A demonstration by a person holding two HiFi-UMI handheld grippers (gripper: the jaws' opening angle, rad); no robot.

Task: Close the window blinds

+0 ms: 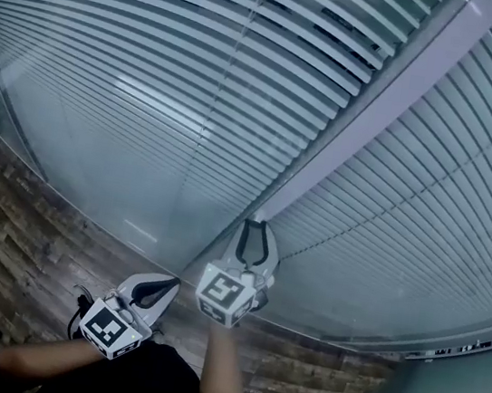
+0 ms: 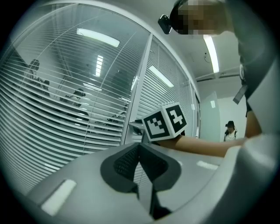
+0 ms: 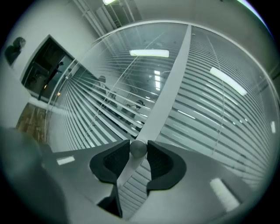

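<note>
Grey knob [image 3: 138, 150] sits pinched in the right claw [image 3: 138, 145].

Down below and off to the left of the fingers [image 1: 154, 289] of the left gripper [image 1: 176, 283], the floor [image 1: 21, 231] is dark, weathered-looking wood planking. Away to the right of those fingers and well beyond them, a person in a dark cap [image 2: 229, 130] stands against a pale wall [image 2: 223, 109], with a long ceiling light [image 2: 211, 52] glowing high above. Up and to the left of the fingers [image 3: 109, 164] of the right gripper [image 3: 138, 146], well apart from them, a dark panel [image 3: 46, 65] hangs on a white wall [image 3: 19, 87].
</note>
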